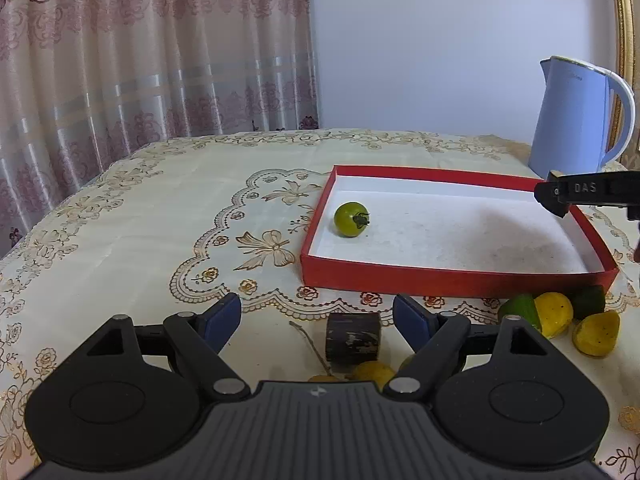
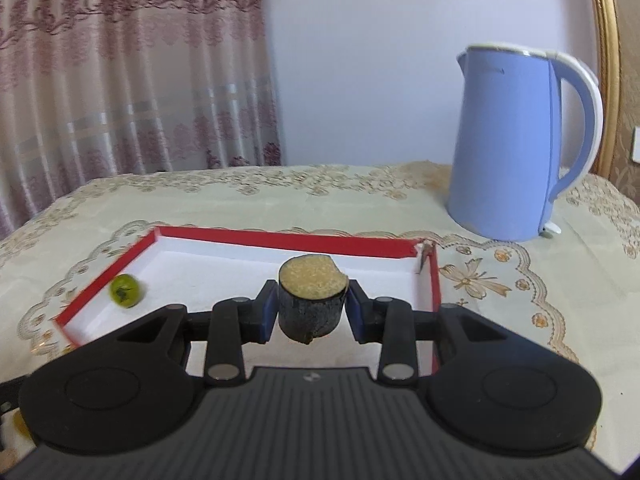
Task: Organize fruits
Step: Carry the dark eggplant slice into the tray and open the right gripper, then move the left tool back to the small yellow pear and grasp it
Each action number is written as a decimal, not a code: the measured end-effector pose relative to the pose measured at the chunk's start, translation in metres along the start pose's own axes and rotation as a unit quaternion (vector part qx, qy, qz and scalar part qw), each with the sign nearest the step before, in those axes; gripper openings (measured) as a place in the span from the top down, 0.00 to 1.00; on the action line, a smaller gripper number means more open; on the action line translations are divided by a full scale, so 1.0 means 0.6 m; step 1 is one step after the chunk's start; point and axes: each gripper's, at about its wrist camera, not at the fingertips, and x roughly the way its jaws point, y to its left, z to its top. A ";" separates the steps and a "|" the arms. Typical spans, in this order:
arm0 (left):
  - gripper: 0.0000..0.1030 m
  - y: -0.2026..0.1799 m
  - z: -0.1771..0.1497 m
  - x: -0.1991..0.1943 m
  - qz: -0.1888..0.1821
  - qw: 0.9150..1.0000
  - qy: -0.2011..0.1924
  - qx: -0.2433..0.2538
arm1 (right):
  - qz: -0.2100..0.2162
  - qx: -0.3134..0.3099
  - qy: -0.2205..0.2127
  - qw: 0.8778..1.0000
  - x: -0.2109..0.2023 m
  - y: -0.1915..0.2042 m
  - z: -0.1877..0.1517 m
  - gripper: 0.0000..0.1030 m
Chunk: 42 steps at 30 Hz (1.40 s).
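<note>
A shallow red box (image 1: 452, 278) with a white floor sits on the table; a green tomato (image 1: 351, 219) lies inside near its left wall, also in the right wrist view (image 2: 125, 290). My left gripper (image 1: 317, 316) is open and empty, low over the table, with a dark cut chunk (image 1: 353, 340) lying between its fingertips. My right gripper (image 2: 310, 308) is shut on a dark-skinned cut chunk with a tan face (image 2: 312, 302), held above the red box (image 2: 280, 237). Its tip shows at the right of the left wrist view (image 1: 560, 194). Yellow and green fruit pieces (image 1: 554, 314) lie in front of the box.
A blue electric kettle (image 2: 508, 144) stands behind the box at the right, also in the left wrist view (image 1: 572, 120). An embroidered tablecloth (image 1: 160, 216) covers the table. Curtains hang behind at the left. More yellow pieces (image 1: 372, 372) lie under my left gripper.
</note>
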 end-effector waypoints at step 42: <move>0.19 0.076 -0.027 -0.049 -0.055 0.998 -0.042 0.009 | -0.087 0.010 -0.027 0.996 -0.084 0.017 -0.029 0.00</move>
